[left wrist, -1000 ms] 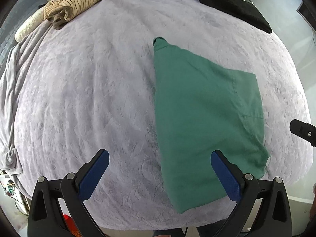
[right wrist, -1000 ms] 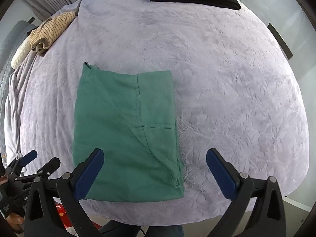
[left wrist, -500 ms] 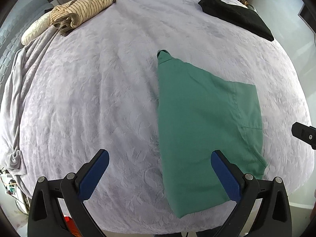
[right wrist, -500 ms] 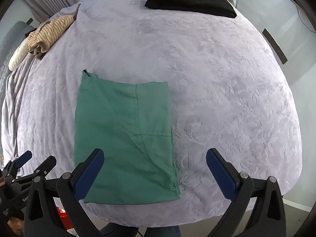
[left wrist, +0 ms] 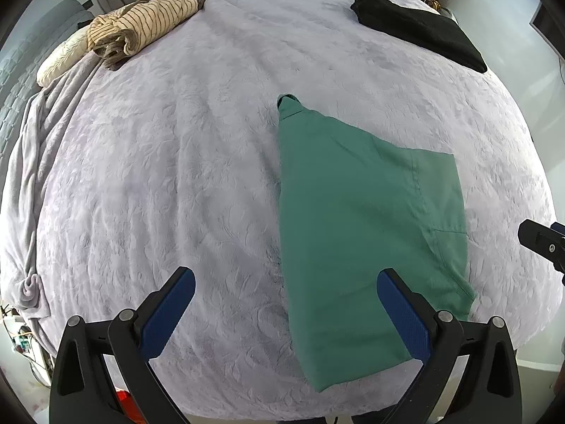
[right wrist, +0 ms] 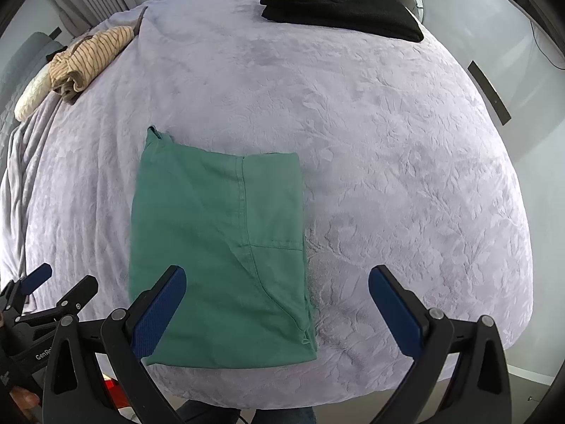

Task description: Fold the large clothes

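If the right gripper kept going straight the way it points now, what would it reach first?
Most likely the bed cover, just right of the green garment. The right gripper is open and holds nothing, and its centre line seems to pass the garment's right edge, though fisheye depth makes that margin uncertain.

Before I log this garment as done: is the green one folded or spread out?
Folded. The green garment lies flat as a compact rectangle on the bed, layers overlapping along a seam, with neither hand-held gripper touching it.

Green garment (right wrist: pixel 219 254) — lilac, perhaps floral-embossed, bedspread (right wrist: pixel 388 159).
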